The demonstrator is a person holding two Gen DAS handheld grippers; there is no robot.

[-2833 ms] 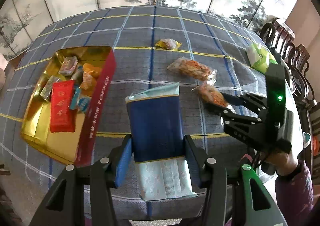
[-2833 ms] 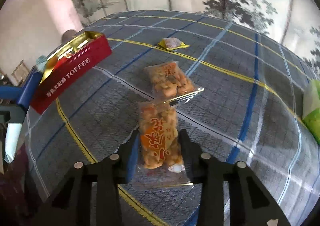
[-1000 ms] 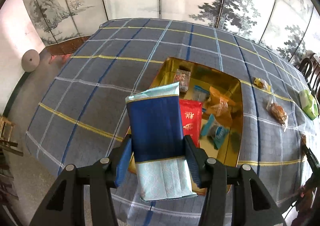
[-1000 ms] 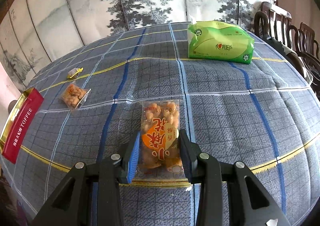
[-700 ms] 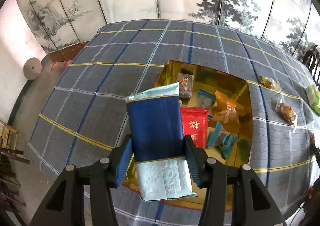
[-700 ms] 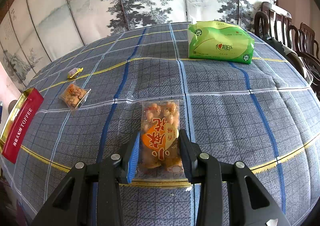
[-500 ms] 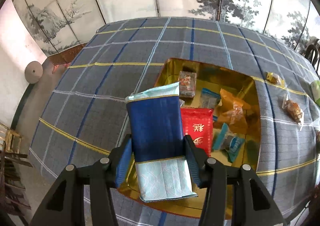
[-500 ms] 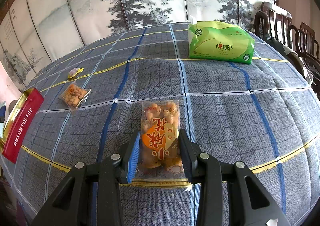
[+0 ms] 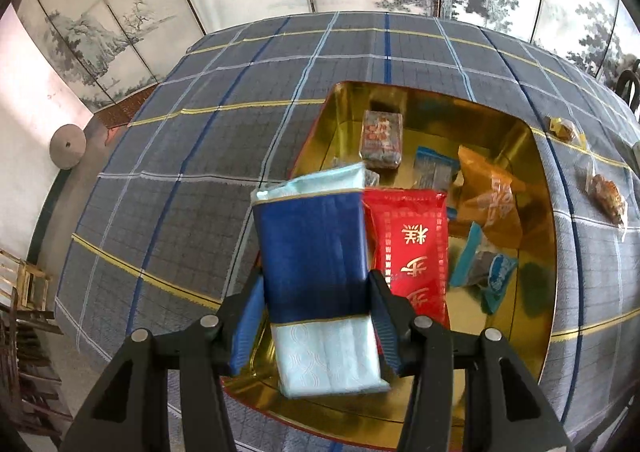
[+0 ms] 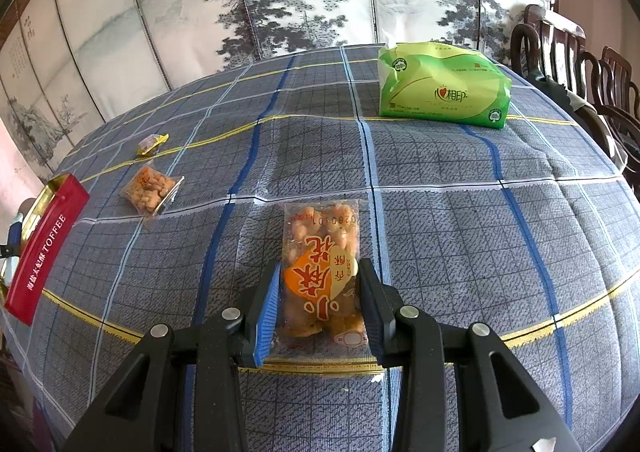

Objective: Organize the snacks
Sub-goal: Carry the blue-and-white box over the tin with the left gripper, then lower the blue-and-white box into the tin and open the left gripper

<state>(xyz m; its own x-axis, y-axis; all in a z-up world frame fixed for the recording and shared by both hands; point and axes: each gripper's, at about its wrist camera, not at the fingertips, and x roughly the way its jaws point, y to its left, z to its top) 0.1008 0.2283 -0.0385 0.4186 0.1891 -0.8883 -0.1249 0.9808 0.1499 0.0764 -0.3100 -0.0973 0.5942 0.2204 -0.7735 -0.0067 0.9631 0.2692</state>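
Observation:
My left gripper (image 9: 316, 316) is shut on a blue and pale-blue snack pack (image 9: 316, 248) and holds it above the near left part of the gold toffee tin (image 9: 536, 332). The tin holds a red packet (image 9: 408, 248), an orange packet (image 9: 490, 204), a brown packet (image 9: 380, 136) and blue-wrapped sweets (image 9: 486, 268). My right gripper (image 10: 318, 308) is shut on a clear bag of orange snacks (image 10: 320, 264), just above the checked tablecloth. The tin's red side (image 10: 44, 248) shows at the far left of the right wrist view.
A clear snack bag (image 10: 150, 184) and a small yellow-wrapped sweet (image 10: 152, 143) lie on the cloth right of the tin; they also show in the left wrist view (image 9: 604, 192). A green tissue pack (image 10: 442, 86) lies at the far right. Wooden chairs (image 10: 580, 64) stand beyond the table's right edge.
My left gripper has carried the blue pack from beside the tin to over its near left part. My right gripper has lifted its bag away from the other bag, then stayed still.

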